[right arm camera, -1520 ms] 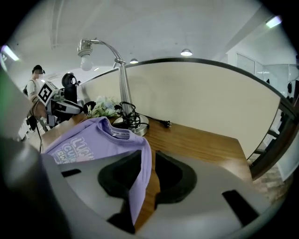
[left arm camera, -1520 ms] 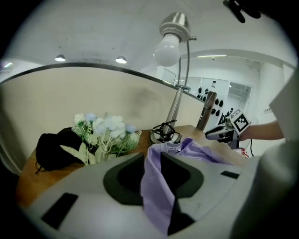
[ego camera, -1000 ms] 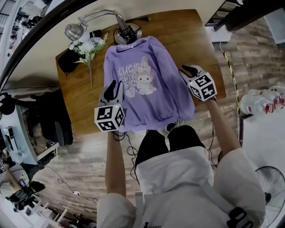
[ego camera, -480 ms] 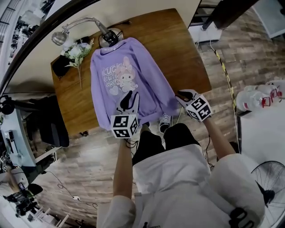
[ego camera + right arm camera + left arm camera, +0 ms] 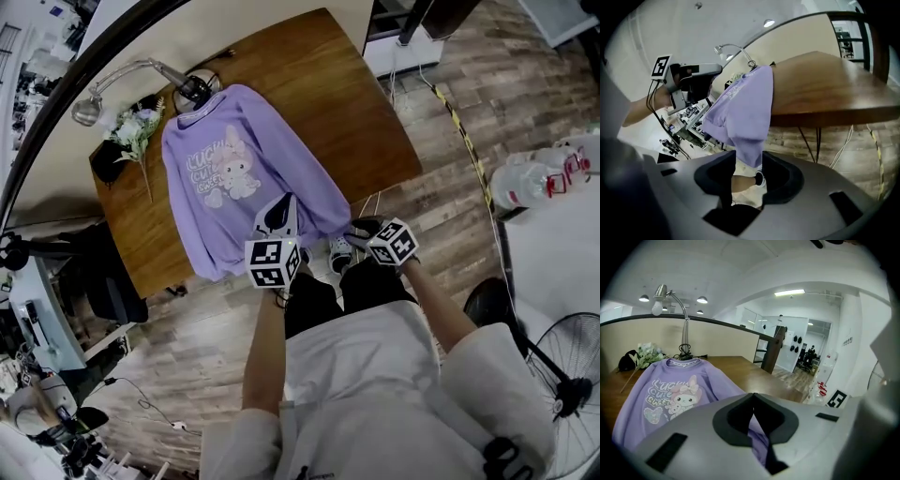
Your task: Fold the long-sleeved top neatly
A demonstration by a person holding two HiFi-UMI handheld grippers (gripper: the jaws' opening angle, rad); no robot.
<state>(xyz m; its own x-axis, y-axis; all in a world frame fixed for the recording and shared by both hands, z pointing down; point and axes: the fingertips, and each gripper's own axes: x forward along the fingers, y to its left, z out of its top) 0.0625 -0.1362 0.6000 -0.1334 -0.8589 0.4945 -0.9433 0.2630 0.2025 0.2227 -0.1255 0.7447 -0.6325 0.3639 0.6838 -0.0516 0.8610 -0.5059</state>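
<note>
L gripper (image 5: 278, 208): jaws just closed, pinching hem of lilac long-sleeved cartoon-print top (image 5: 234, 178). Rest of top lies flat ahead of it on brown wooden table (image 5: 319, 84). R gripper (image 5: 361, 228): jaws just opened wider, now apart, w/ top's corner hanging betw. them off table edge.

White letters reading "LUCKY CUTE SWEET" stand on the chest of the purple long-sleeved fabric top (image 5: 670, 394), ahead-left of the left tool (image 5: 753, 399).
</note>
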